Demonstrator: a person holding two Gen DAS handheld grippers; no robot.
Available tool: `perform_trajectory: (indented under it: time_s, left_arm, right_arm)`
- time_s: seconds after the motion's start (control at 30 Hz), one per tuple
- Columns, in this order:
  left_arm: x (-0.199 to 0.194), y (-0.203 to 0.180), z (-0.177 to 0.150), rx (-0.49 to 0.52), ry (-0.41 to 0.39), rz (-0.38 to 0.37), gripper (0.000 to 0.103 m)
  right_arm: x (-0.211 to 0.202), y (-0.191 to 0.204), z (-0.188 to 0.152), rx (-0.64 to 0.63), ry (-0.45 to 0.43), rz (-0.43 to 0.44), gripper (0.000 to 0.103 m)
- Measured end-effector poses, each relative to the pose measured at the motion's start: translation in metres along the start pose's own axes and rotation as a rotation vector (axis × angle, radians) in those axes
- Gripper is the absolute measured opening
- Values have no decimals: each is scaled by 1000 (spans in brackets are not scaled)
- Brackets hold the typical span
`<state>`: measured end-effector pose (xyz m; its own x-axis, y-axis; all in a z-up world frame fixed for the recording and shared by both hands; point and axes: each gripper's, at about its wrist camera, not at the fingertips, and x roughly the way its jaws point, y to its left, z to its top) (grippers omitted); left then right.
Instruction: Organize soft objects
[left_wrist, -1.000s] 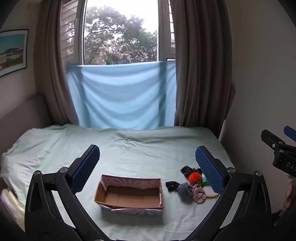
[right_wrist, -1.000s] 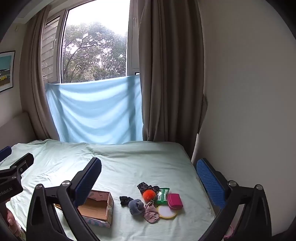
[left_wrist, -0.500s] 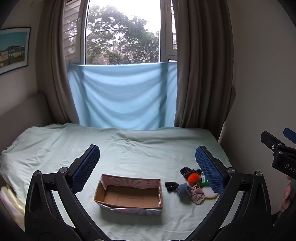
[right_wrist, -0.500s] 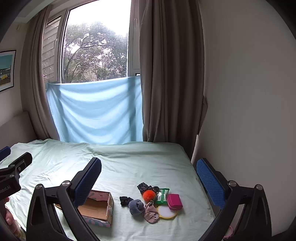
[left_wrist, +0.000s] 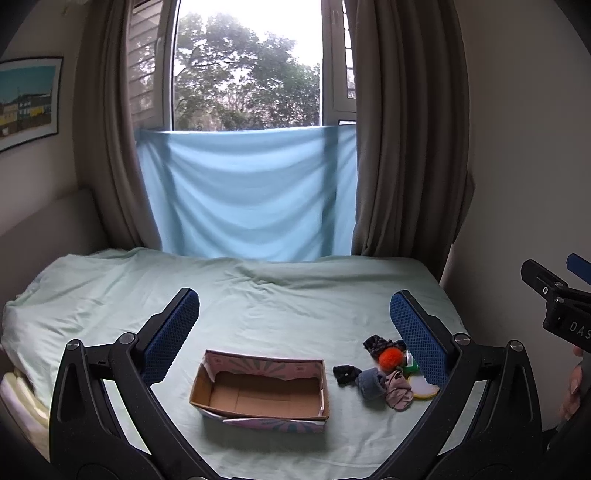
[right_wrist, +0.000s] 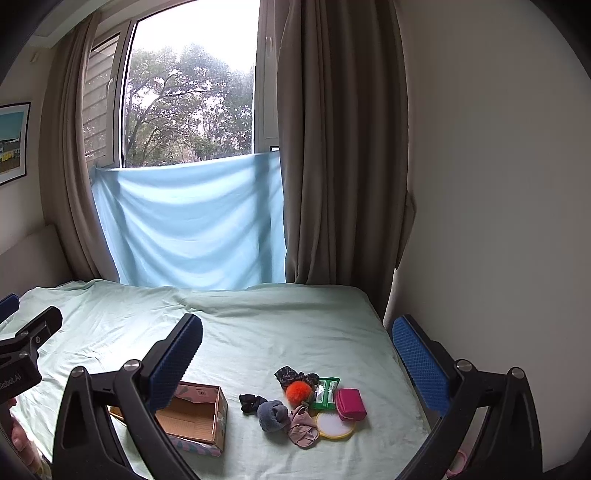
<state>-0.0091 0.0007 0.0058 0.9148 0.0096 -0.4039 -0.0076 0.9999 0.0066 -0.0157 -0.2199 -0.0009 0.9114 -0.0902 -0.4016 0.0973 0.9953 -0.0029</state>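
An empty cardboard box sits on the pale green bed. To its right lies a small pile: an orange pompom, a grey sock ball, a pink cloth, a black scrunchie, a dark patterned cloth, a green packet, a magenta pouch and a yellow-rimmed round pad. My left gripper is open and empty, held above the box. My right gripper is open and empty, above the pile.
The bed runs back to a blue cloth hung under the window, with brown curtains on both sides. A wall borders the bed on the right. A framed picture hangs on the left wall.
Both cameras have shifted only slightly. Both grippers stay open and nothing on the bed has moved.
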Motion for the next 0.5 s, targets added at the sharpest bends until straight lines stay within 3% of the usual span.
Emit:
perform_trajectory:
  time_s: [0.5]
  left_arm:
    - [10, 0, 1, 14, 8, -1, 103]
  right_arm:
    - [8, -1, 4, 0, 11, -2, 103]
